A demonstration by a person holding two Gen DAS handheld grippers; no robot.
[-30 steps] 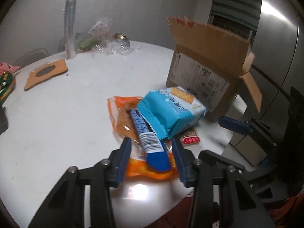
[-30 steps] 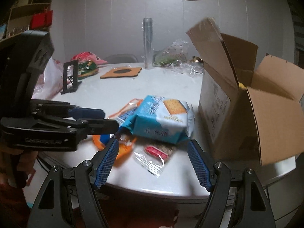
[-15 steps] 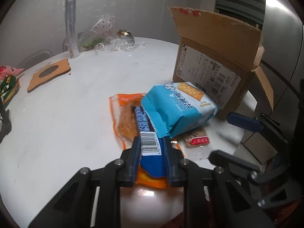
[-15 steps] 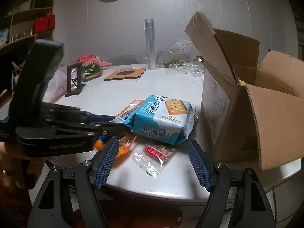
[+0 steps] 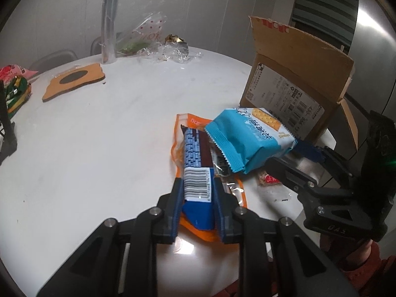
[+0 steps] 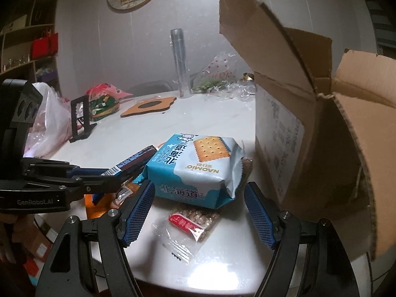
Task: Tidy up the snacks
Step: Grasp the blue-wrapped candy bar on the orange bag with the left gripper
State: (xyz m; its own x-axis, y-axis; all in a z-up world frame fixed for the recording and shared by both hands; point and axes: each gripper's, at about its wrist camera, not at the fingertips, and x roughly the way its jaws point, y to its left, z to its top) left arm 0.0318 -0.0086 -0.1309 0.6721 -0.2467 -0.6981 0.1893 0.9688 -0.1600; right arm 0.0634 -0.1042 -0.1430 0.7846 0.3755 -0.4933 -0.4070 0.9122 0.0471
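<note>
At the table's near edge, beside the box (image 5: 284, 74), the left gripper (image 5: 198, 193) is clamping the blue bar (image 5: 196, 170) by its barcode end to free it from under the cracker pack (image 6: 195, 168), while the right gripper (image 6: 198, 212) is waiting wide around that pack.

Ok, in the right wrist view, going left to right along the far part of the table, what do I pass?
White plastic bag → black stand → pink and green snack bags → orange mat → clear tube → crumpled clear wrap → cardboard box.
</note>
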